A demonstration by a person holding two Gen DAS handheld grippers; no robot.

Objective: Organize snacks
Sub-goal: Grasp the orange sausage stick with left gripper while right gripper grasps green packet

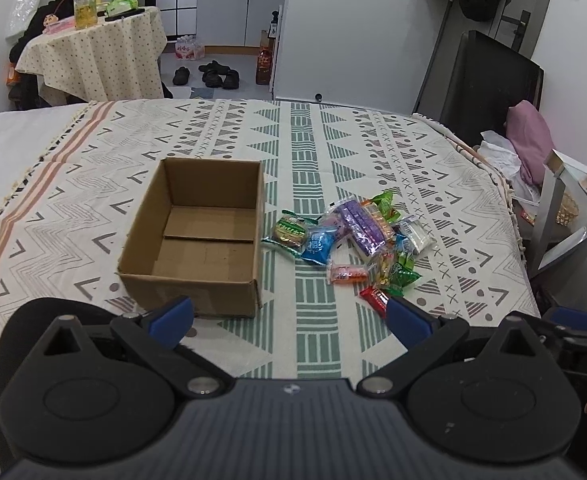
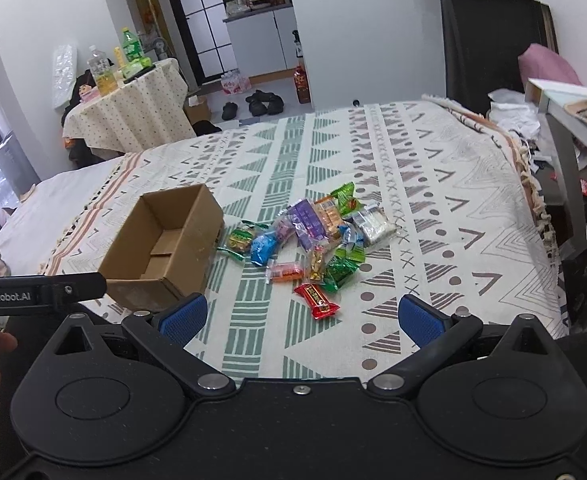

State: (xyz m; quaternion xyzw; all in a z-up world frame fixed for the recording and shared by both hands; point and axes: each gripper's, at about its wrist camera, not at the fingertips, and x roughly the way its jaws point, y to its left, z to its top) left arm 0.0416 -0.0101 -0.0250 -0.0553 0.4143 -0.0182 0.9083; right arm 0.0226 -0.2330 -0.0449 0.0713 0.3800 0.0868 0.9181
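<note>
Low over the near edge of a bed, the left gripper (image 1: 289, 318) hangs with its blue-padded fingers spread wide and nothing between them. Beside it, the right gripper (image 2: 301, 316) is just as wide apart and also empty. Both point forward across a patterned blanket (image 1: 373, 140) in cream, green and grey that covers the bed.

Just ahead of the right gripper lies a red snack packet (image 2: 317, 301), nearest of a loose pile of wrapped snacks (image 2: 317, 228). The pile holds a small pink packet (image 2: 285, 271), green packets (image 2: 341, 268), a blue packet (image 2: 263, 247), a purple pack (image 2: 307, 218) and a silver pack (image 2: 373, 224), some overlapping.

Left of the pile sits an open cardboard box (image 1: 197, 236), upright and with nothing inside. A green-rimmed round snack (image 1: 290, 234) lies just beside its right wall.

Farther back, across the room, a small counter with a dotted cloth (image 1: 93, 48) carries bottles. Dark shoes (image 1: 213, 74) rest on the floor beyond the bed.
</note>
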